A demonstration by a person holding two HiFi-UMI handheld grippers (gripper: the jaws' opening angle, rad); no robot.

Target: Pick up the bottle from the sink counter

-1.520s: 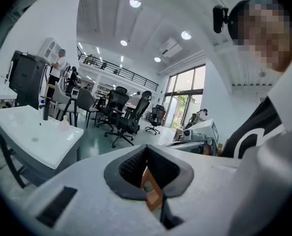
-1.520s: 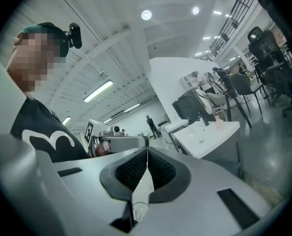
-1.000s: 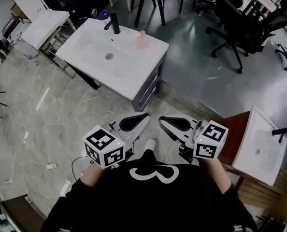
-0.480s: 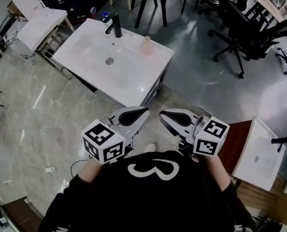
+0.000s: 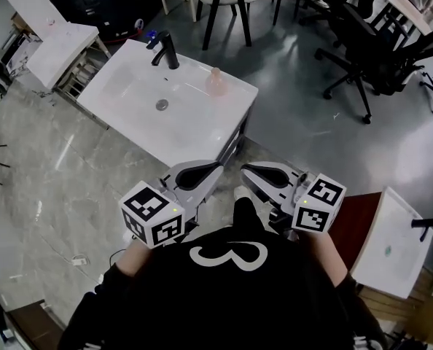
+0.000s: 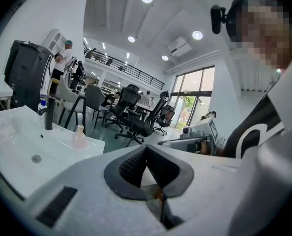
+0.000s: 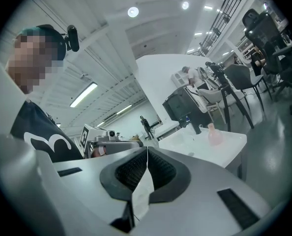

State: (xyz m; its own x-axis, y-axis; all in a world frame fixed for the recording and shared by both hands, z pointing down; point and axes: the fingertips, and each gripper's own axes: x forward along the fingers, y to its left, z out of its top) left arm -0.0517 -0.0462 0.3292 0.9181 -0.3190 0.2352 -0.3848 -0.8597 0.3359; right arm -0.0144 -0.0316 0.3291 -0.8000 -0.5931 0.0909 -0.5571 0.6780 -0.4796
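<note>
Standing back from the sink counter (image 5: pixel 191 133), well short of it, both tools pointed its way. Holding the left gripper (image 5: pixel 218 170) low, just ahead of the chest, turned slightly inward toward its partner, with jaws pressed together and nothing between the pads. Carrying the right gripper (image 5: pixel 246 172) level with it and just beside it, angled inward the same way, tips of the two tools near but apart. Looking along the right gripper's own jaws: closed as well, pads meeting in a thin line, gripping nothing. Keeping forearms tucked in close under a black shirt (image 5: pixel 224 297), hands behind the marker cubes at the rear of each tool.

Spotting the bottle (image 5: pixel 216 82) well ahead of both sets of tips, upright on the far edge of the counter, touching neither tool. From the left gripper: ahead and off to the left, pale pink, nearer than the black faucet (image 5: pixel 167 48). From the right gripper: ahead and off to the right, with the faucet just left of it. Beyond the counter, office chairs (image 5: pixel 366 42) further out from the tips
</note>
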